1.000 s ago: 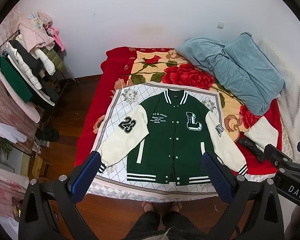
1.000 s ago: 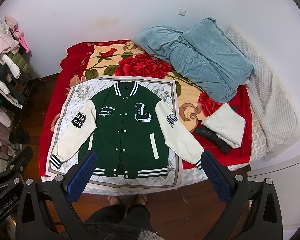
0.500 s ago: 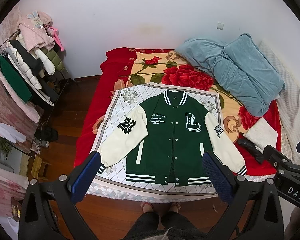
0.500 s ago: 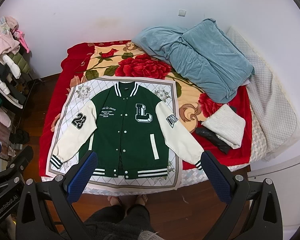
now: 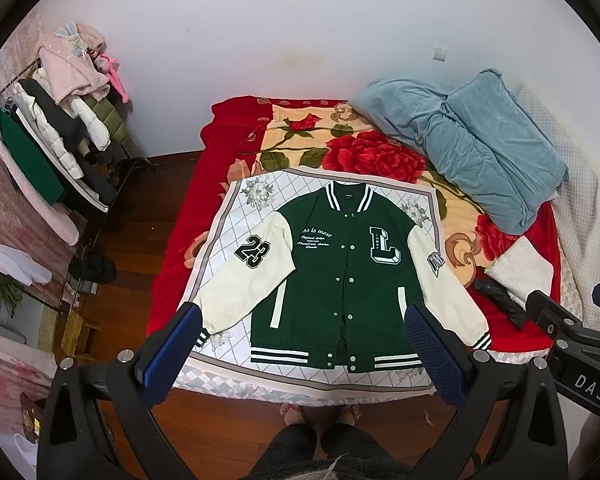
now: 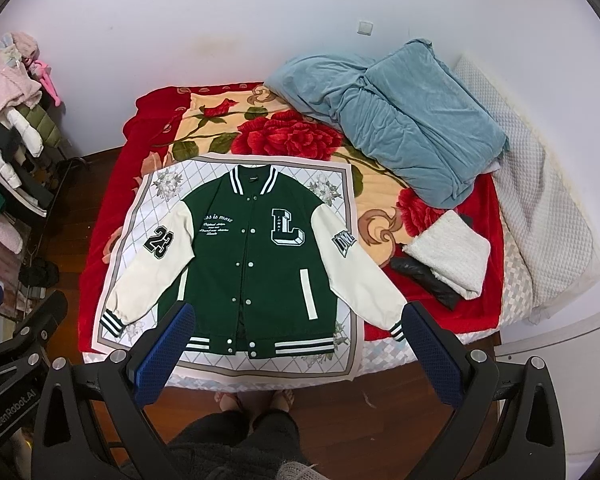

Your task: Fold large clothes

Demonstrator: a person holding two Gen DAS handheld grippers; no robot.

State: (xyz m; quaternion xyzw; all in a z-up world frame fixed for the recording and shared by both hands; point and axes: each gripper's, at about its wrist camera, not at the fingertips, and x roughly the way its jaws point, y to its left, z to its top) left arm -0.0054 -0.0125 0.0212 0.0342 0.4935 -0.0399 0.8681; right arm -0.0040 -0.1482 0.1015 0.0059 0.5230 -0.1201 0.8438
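Green jacket [image 5: 340, 276] lies flat, snapped, sleeves spread, on a white cloth [image 5: 236, 216] on the bed; left gripper [image 5: 300, 344] and right gripper [image 6: 298, 344] hover above, fingers wide, empty. Folding not begun; next, likely grasp a sleeve

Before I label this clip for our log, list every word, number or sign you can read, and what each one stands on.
"23": patch on one cream sleeve of the varsity jacket.
"L": large chest letter; tiny lettering inside it unreadable.
"...ss is more": script on the other chest side; smaller lines beneath too blurred.
Sleeve badge: too blurred.
"DAS": right tongs.
"GenRobot.AI": left tongs.
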